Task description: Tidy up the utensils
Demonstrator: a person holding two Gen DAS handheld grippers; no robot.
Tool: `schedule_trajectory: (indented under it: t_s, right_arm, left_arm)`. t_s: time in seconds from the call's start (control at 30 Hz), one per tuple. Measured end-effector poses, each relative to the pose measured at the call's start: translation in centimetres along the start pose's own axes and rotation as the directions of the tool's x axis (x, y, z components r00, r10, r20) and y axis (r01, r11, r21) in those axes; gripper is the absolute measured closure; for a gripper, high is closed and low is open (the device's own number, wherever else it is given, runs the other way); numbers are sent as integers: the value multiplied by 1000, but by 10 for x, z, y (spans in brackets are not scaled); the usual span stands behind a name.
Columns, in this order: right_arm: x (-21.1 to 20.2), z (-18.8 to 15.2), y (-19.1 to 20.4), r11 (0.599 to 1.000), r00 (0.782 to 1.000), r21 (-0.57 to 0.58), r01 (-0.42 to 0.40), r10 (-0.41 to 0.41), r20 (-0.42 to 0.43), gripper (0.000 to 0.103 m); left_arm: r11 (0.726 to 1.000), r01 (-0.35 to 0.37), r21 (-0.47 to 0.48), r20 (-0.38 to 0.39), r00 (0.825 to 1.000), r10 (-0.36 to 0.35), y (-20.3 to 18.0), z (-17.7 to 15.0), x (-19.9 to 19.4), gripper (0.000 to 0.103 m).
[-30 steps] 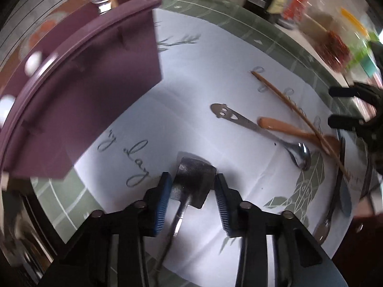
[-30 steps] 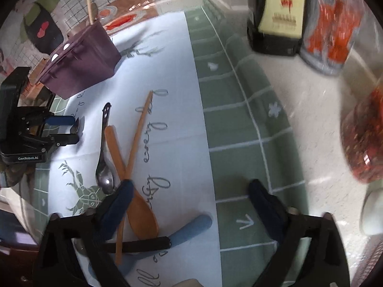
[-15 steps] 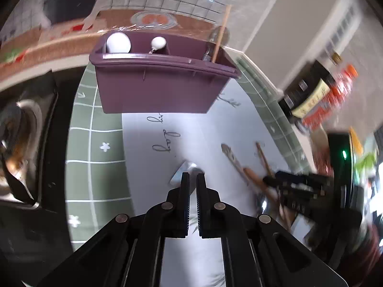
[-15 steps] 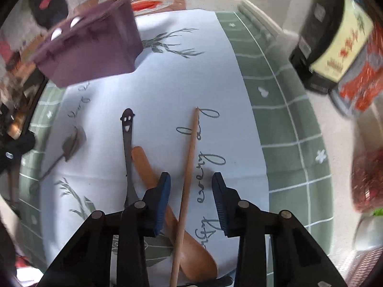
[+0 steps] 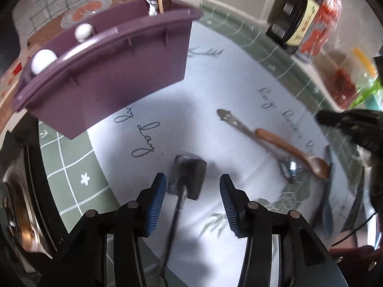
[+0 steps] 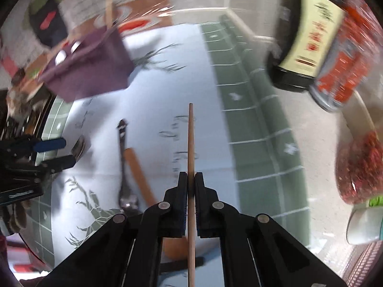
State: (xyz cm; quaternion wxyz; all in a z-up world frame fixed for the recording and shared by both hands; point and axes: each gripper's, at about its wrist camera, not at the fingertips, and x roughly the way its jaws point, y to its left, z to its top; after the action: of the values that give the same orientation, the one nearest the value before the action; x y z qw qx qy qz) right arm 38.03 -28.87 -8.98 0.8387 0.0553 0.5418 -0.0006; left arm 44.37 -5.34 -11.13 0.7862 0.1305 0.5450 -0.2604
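Utensils spread on white printed mat (image 5: 215, 76). Left wrist view: left gripper (image 5: 192, 187) jaws just opened wide, hovered above small dark spatula (image 5: 188, 175) lying flat between them, untouched. Metal spoon (image 5: 258, 141) and wooden spoon (image 5: 292, 149) crossed to the right. Purple caddy (image 5: 107, 71) behind, already loaded with upright utensils.

Right wrist view: right gripper (image 6: 191, 191) just clamped tight on chopstick (image 6: 191, 143), pointed straight ahead. Both spoons left of it; bottles (image 6: 316, 38) upper right, blurred.

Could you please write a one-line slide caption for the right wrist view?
Right gripper shut on a wooden chopstick above the printed mat, purple utensil caddy beyond.
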Motion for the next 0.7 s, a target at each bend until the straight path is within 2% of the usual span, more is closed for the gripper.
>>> schedule_trajectory:
  t_s: [0.1,0.17,0.27,0.3,0.33,0.37,0.47,0.6,0.67,0.7]
  right_arm:
    - [-3,0,-14,999,1000,42,-7,7,10,98]
    - [-5,-1,-18,999,1000,50,-7,6,16,98]
    - [-4,-2,-17,999,1000,50,-10,9,22,98]
    - [-5,-3,-15,999,1000,48,-12,11,26,98]
    - [-5,-2,-13,999,999,46,-11,10,32,98]
    - [-6,-1,-10,999,999,41,-6,4,43,98]
    - [-11,0,0,1000,997,15,5,-6,73,98]
    - [-24,2,15,1000,993,-20,-15,17,113,98]
    - [-31,2,26,999,990,-44,-25,31,138,98]
    - [-33,2,29,998,989,-52,-28,35,146,98]
  left_arm:
    - [1000,-3,14,-43,999,4,0,6,13,55]
    - [999,-13,38,-51,999,15,-5,7,16,56]
    - [999,-47,25,-55,997,48,-9,10,17,57]
    - [998,-54,27,-47,997,56,-11,10,17,59]
    - [998,-54,22,-38,998,55,-11,10,16,67]
    - [998,-60,6,-29,998,60,-12,7,16,69]
    - [996,-48,-82,26,998,50,-8,-5,8,70]
    - [968,43,-249,143,990,-7,4,-28,-18,70]
    - [954,61,-295,234,972,11,5,-42,-41,70]
    - [948,55,-315,287,957,40,4,-50,-57,70]
